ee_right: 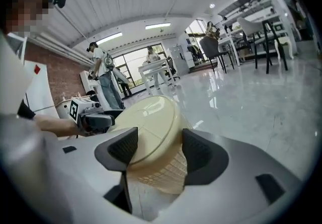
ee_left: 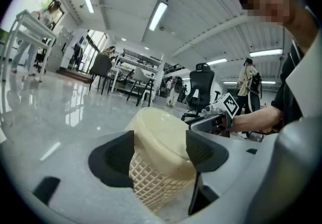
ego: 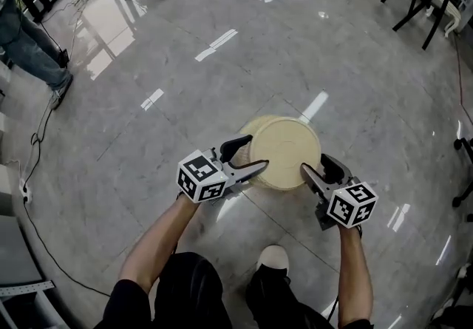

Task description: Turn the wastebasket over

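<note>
The cream plastic wastebasket with lattice walls [ego: 284,144] stands mouth-down on the glossy grey stone floor [ego: 185,61], with its solid base facing up. The left claw [ego: 256,154] is at the basket's left edge, its jaws spread wide and clamped on nothing. The basket's wall shows between them. The right claw [ego: 316,166] is at the right edge, likewise wide open and holding nothing.

wastebasket [ee_left: 157,135] lower part behind left gripper [ee_left: 160,141] body
</note>
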Motion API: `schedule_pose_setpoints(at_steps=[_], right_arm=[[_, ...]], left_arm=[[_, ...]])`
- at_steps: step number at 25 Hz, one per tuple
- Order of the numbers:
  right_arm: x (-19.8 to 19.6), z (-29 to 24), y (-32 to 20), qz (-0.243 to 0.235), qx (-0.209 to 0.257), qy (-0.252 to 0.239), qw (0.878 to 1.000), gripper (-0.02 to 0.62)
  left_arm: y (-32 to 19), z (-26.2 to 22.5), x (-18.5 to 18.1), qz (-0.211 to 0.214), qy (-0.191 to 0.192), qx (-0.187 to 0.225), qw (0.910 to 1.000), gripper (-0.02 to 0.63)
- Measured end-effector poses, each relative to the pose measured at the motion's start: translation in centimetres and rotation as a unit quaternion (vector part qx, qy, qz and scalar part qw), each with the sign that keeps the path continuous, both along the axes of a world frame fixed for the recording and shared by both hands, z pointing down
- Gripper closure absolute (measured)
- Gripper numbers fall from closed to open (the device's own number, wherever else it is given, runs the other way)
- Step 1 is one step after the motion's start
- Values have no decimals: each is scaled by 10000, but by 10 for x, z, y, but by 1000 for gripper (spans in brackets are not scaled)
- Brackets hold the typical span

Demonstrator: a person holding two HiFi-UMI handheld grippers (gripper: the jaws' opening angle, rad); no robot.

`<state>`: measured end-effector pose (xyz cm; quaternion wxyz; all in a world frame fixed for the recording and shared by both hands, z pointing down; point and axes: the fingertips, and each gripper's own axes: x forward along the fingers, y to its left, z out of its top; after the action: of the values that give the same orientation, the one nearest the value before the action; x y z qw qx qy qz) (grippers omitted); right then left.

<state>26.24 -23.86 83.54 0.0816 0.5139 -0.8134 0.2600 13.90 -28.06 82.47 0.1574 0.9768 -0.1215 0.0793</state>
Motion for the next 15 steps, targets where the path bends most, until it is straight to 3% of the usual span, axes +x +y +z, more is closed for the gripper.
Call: schedule_pose_setpoints(at_steps=[4,8,15], right_arm=[[-9,-10,4,-139,518,591,9968,331],[-27,2,26,-578,499,633,9951,331],[-62,26,96,-1647,58,473,9852,333]], left_arm=[[7,-32,-13,100,442,208,9988,302],[32,-11,-34,372,47,240,9990,313],[98,31,-81,1010,-284,-284,9941,360]])
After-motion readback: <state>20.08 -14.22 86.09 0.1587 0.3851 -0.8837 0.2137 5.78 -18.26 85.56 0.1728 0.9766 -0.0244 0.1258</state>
